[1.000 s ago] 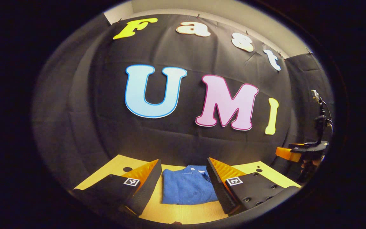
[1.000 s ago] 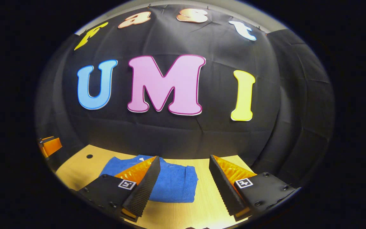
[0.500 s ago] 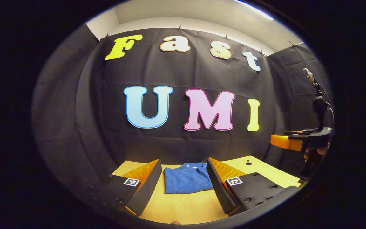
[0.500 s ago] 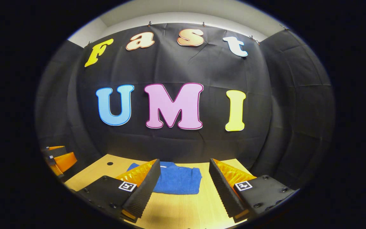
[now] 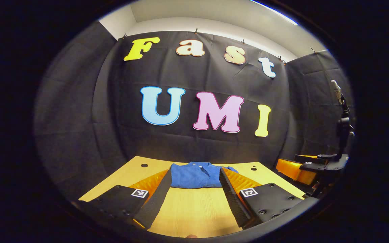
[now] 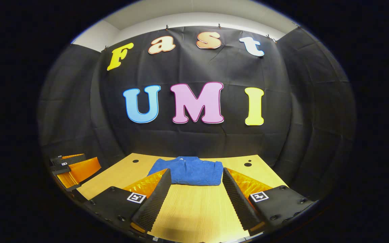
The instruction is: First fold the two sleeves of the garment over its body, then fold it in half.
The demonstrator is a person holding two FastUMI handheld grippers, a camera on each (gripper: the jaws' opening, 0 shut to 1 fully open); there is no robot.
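Both hand-held grippers, left (image 5: 194, 199) and right (image 6: 194, 199), jaws apart, we have drawn back from the folded garment (image 6: 187, 174) on the counter (image 6: 198, 212).

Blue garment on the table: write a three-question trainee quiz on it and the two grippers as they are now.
1. True or false: the left gripper is shut on the blue garment.
2. Multiple choice: the blue garment lies A) spread flat with both sleeves out, B) folded into a compact bundle on the wooden table, C) hanging from the right gripper.
3. Short answer: in the right gripper view, on which side of the picture does the left gripper show?

Key
1. False: its jaws stand apart, short of the garment.
2. B.
3. At the left edge, off the table's side.
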